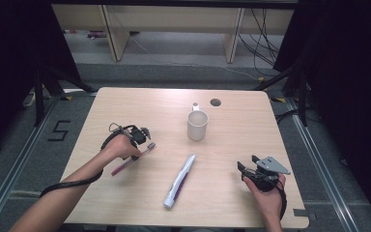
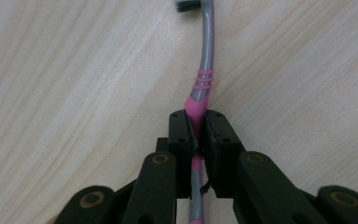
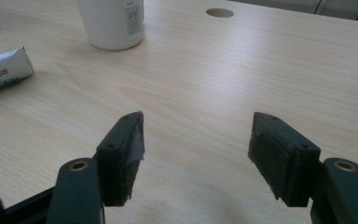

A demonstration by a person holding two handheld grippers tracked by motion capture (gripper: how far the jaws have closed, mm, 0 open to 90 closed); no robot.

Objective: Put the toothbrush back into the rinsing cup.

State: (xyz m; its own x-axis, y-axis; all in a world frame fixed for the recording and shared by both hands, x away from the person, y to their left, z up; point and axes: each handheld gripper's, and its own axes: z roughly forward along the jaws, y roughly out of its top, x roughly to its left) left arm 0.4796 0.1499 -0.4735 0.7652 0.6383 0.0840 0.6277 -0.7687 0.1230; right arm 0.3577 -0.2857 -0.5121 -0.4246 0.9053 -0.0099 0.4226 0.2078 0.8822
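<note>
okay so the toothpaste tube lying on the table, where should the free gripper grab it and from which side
Probably mid-body. The tube lies flat, running diagonally, cap toward the cup, crimped end at the near edge. Bring the open right gripper down from above, jaws across the tube's narrow width; the middle looks fullest and balanced.

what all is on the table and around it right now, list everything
toothbrush: 1, pink and grey with dark bristles, left part of table, clamped in left gripper
tube: 1, white with purple, lying at table middle, near front edge
cup: 1, white, upright, behind the tube
table: 1, light wood, round hole near far edge
shelving: pale wood, on floor beyond table
left gripper: 1, black, shut on toothbrush handle
right gripper: 1, black, jaws open, nothing between them, right front of table
</note>
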